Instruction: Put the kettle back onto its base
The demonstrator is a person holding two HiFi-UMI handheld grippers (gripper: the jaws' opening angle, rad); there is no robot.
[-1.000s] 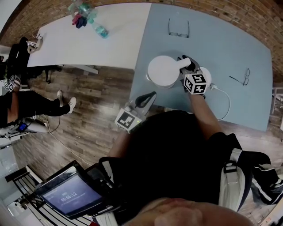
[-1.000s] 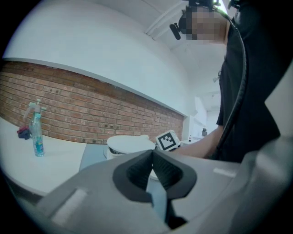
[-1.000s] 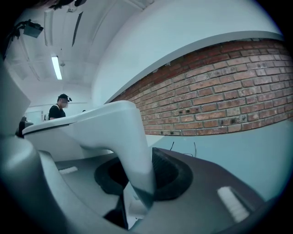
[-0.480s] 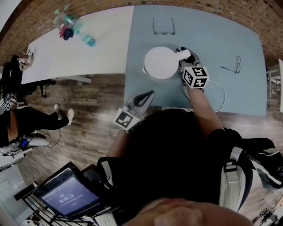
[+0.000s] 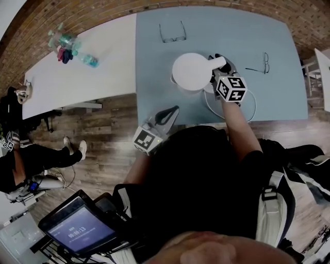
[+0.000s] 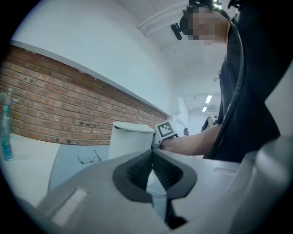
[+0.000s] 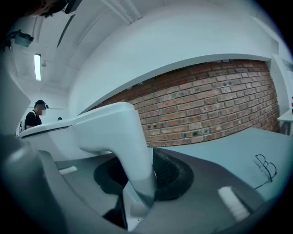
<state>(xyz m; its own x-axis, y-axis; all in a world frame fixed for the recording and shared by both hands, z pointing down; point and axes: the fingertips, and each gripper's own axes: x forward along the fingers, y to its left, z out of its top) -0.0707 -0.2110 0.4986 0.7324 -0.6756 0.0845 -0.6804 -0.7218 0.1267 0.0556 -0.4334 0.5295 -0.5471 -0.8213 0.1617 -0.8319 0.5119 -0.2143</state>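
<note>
Brick wall (image 5: 103,13) curves along the top of the head view, above a white table (image 5: 77,77) at upper left and a blue-grey table (image 5: 268,98) at upper centre and right. On the blue-grey table stands the white kettle (image 5: 192,72), right of the frame's middle; what lies beneath it is hidden by its body. The right gripper (image 5: 223,67) is clamped on the kettle's handle (image 7: 137,155), which stands between its dark pads (image 7: 170,176). A white cord (image 5: 252,110) loops just below it. The left gripper (image 5: 174,109) hangs at the table's near edge, lower left of the kettle and apart from it, jaws together and holding nothing. Two pairs of glasses (image 5: 172,33) lie on the table, one up left of the kettle and one to its right.
</note>
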